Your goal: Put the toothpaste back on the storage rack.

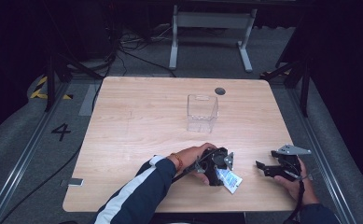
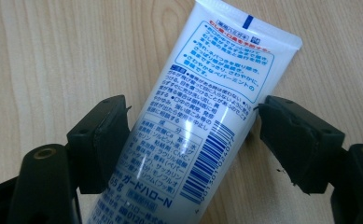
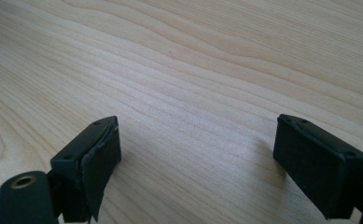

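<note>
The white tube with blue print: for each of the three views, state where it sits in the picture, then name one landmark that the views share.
High view: the white tube lies at the table's near edge, under the left gripper.
Left gripper view: it runs slantwise from bottom left to upper right between the two black jaws, barcode low.
Right gripper view: not in this picture.
Shared landmark: the light wooden table.
</note>
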Motion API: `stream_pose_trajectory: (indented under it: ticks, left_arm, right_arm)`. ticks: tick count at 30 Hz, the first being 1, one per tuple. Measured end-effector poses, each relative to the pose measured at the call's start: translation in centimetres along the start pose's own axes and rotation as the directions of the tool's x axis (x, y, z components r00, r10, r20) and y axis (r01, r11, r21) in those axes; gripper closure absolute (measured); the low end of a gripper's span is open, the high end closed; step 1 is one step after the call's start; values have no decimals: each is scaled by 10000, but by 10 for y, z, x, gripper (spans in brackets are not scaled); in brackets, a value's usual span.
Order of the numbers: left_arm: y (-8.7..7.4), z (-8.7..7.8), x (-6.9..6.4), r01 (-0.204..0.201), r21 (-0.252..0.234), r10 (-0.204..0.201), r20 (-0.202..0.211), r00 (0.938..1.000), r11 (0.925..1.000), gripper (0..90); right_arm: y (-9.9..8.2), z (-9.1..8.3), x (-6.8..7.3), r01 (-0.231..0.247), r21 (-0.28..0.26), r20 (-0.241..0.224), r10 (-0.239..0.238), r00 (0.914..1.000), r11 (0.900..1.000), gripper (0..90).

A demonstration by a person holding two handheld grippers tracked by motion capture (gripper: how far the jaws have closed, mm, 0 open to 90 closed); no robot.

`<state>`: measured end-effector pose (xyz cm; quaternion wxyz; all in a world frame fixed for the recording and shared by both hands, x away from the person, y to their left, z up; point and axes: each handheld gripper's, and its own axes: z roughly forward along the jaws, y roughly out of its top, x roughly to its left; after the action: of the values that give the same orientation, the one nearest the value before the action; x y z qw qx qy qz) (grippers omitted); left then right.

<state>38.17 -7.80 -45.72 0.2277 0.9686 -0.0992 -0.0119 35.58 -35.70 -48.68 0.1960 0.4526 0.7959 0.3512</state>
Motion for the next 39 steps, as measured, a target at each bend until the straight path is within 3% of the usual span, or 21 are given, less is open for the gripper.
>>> stream_pose_trajectory:
  ticks: [2, 5, 9, 11, 18, 27, 32, 36, 39]
  left_arm:
    - [2, 1, -1, 31, 11, -31, 90, 10000, 10000, 264]
    - [6, 0, 1, -48, 402, 41, 178, 9998, 9992, 291]
    - [9, -3, 3, -32, 683, 13, 278, 9996, 9977, 397]
    - [8, -3, 5, 222, 694, -247, 352, 9991, 9973, 429]
    - [12, -6, 2, 101, 926, -120, 201, 9997, 9957, 504]
    - [1, -15, -1, 391, 319, -379, -345, 9987, 9987, 590]
    - [-7, -26, -1, 687, -173, -699, -789, 9944, 9975, 613]
    - [-14, -44, 0, 1020, -1154, -1135, -982, 9887, 9881, 622]
    - [-17, -54, -1, 1101, -1592, -1296, -1179, 9845, 9811, 625]
  right_arm:
    - [0, 0, 0, 1, -2, 2, -1, 10000, 10000, 153]
    - [0, 0, 0, 4, -2, 0, -4, 10000, 10000, 153]
    - [0, 0, 0, 2, -1, 1, -2, 10000, 10000, 152]
    - [0, 0, 0, 3, -2, 1, -3, 10000, 10000, 153]
    - [0, 0, 0, 6, -1, -3, -6, 10000, 10000, 153]
    - [0, 0, 0, -15, -13, -2, 15, 10000, 10000, 153]
    - [0, 0, 0, -19, -9, -1, 19, 10000, 10000, 153]
    - [0, 0, 0, -12, -11, -2, 12, 10000, 10000, 153]
    - [0, 0, 0, -16, -11, -2, 16, 10000, 10000, 152]
